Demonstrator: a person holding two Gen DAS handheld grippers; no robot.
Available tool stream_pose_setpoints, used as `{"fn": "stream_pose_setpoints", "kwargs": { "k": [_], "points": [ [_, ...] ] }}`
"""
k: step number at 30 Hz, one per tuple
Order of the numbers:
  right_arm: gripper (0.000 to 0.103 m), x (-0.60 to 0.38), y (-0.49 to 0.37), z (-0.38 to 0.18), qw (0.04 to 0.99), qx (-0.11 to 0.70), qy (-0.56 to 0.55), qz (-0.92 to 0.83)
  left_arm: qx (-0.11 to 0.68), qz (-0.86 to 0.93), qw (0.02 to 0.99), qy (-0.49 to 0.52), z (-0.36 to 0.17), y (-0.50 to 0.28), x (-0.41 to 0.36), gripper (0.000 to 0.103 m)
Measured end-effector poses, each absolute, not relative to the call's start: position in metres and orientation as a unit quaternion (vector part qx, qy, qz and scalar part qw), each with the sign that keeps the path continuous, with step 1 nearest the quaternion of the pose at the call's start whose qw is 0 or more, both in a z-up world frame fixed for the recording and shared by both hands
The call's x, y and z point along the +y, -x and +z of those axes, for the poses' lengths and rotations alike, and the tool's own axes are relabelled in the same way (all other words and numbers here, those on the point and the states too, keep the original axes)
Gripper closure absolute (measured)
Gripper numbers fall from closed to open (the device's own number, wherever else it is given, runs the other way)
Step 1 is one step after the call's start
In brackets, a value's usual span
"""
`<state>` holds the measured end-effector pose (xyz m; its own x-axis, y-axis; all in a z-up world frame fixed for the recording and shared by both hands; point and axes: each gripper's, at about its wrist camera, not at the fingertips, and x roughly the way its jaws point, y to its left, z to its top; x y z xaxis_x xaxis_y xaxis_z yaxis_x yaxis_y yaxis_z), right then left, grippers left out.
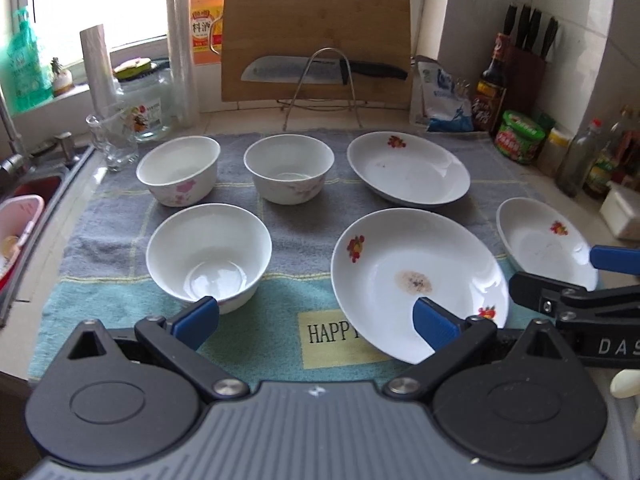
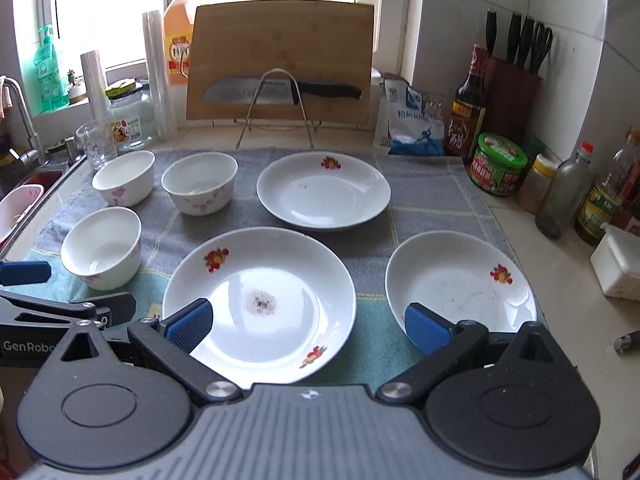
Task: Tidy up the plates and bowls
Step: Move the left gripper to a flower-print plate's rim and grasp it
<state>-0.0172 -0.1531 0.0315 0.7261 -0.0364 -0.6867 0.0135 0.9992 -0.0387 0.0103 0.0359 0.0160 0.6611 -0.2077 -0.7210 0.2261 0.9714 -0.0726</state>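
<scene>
Three white bowls stand on the towel's left: a near bowl, a far-left bowl and a far-middle bowl. Three white plates with fruit prints lie to the right: a stained near plate, a far plate and a right plate. My left gripper hovers open at the towel's front edge, between the near bowl and stained plate. My right gripper hangs open over the stained plate's front, empty.
A grey and teal towel covers the counter. Behind it stand a cutting board with a knife in a wire rack, jars and a glass. Bottles and a green tub line the right wall. A sink lies left.
</scene>
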Motion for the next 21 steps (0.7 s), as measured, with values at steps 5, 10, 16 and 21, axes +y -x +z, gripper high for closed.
{"fn": "stream_pose_setpoints", "kwargs": {
  "k": [5,10,16,21],
  "points": [
    [0.0,-0.148,0.026,0.032,0.934,0.355,0.039,-0.031,0.382,-0.161,0.91,-0.001,0.016,-0.015,0.046,0.001],
    [0.0,-0.169,0.038,0.028,0.936,0.344,0.054,-0.057,0.367,-0.164,0.915,-0.034,0.02,-0.026,0.038,0.001],
    [0.0,-0.213,0.042,-0.001,0.926,0.361,0.061,-0.095,0.348,-0.192,0.916,-0.055,0.025,-0.038,0.021,0.001],
    [0.0,-0.255,0.046,-0.037,0.914,0.393,0.033,-0.097,0.348,-0.185,0.917,-0.07,0.023,-0.055,-0.007,0.001]
  ]
}}
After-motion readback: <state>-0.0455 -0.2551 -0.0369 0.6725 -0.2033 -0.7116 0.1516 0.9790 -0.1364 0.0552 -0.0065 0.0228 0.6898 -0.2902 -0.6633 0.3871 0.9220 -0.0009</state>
